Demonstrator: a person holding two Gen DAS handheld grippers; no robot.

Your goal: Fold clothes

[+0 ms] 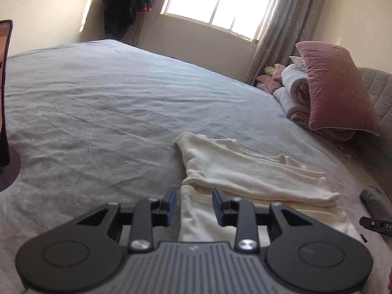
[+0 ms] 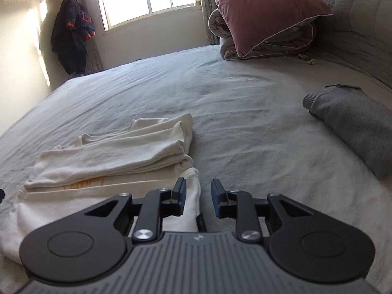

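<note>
Both claws, the left gripper (image 1: pixel 194 204) and right gripper (image 2: pixel 198 196), gape released over the near corners of the partly folded cream cotton garment (image 1: pixel 247 178) at lower centre on the grey bedsheet (image 1: pixel 98 112), seemingly mid-fold, so pinching those corners looks likely next

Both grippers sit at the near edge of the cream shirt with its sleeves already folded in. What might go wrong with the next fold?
1. The left hand-held gripper and right hand-held gripper are open at opposite corners of the cream shirt; uneven bites could skew the fold.
2. Lifting the hem may spill the stacked sleeves.
3. A wide swing might reach the grey rolled garment.
</note>
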